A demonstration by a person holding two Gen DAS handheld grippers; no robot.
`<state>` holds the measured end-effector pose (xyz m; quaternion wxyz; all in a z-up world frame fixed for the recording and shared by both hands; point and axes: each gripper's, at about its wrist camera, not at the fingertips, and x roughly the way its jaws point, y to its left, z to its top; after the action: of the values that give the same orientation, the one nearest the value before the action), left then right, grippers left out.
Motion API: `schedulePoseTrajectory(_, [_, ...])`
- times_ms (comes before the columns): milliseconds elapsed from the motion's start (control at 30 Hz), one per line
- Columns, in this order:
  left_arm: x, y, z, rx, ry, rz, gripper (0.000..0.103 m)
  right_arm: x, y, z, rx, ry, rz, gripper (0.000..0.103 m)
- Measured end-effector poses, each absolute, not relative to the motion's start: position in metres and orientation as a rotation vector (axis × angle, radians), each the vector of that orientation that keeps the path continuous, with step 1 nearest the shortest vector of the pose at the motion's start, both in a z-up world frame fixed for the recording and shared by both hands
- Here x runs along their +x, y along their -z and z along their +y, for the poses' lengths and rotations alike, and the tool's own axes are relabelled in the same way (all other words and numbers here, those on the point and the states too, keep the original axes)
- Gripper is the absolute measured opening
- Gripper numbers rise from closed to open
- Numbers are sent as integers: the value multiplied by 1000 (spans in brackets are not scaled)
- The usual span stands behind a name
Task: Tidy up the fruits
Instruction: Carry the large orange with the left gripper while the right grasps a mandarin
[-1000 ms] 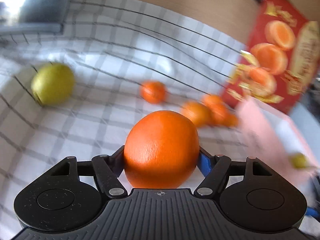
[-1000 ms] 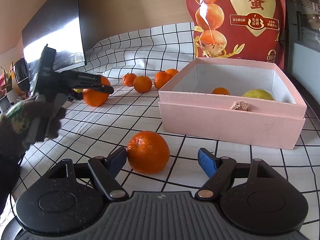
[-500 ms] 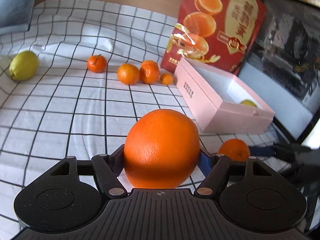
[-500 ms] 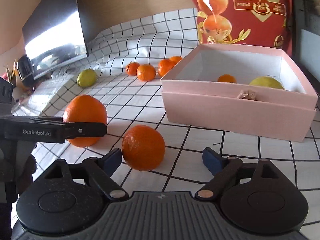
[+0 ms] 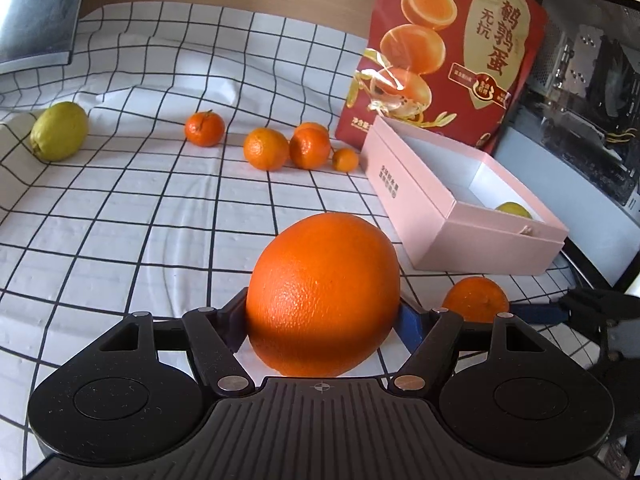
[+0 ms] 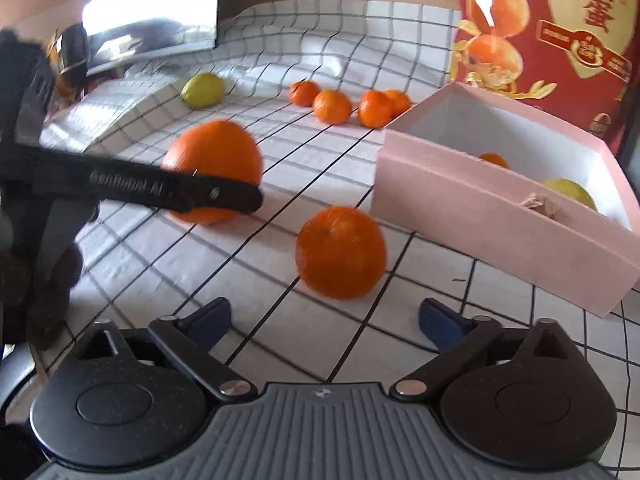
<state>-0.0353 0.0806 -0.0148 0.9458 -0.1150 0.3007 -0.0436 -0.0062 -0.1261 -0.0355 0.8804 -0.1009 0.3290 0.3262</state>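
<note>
My left gripper (image 5: 322, 316) is clamped on the big orange (image 5: 323, 294), carrying it low above the checked tabletop (image 5: 120, 216). My right gripper (image 6: 324, 314) is spread wide and holds nothing, with the smaller orange (image 6: 340, 252) just ahead of its fingertips on the cloth. The pink box (image 5: 460, 216), already holding a yellow-green fruit (image 5: 514, 210), sits ahead to the right. I judge the carry goes best if I lift over the near wall, keep a steady squeeze, and release low inside.
</note>
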Motion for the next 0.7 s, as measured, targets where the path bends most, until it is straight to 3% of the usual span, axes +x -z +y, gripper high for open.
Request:
schedulePoseTrajectory(100, [-35,15,78,-219,83,612,77,2,35,-123,-210,-629,667,91])
schedulePoseTrajectory(200, [-36,16,76,-204,81,614,77,9,34,-120,-191,-617,657,82])
schedulePoseTrajectory(333, [-35,16,75,-194,80,615,77,3,33,-120,-207,-651,648,51])
schedulePoseTrajectory(367, [-35,16,75,-190,81,615,77,0,32,-122,-208,-661,651,47])
schedulePoseTrajectory(700, [-34,17,72,-162,75,621,78,-17,33,-166,-181,-585,653,47])
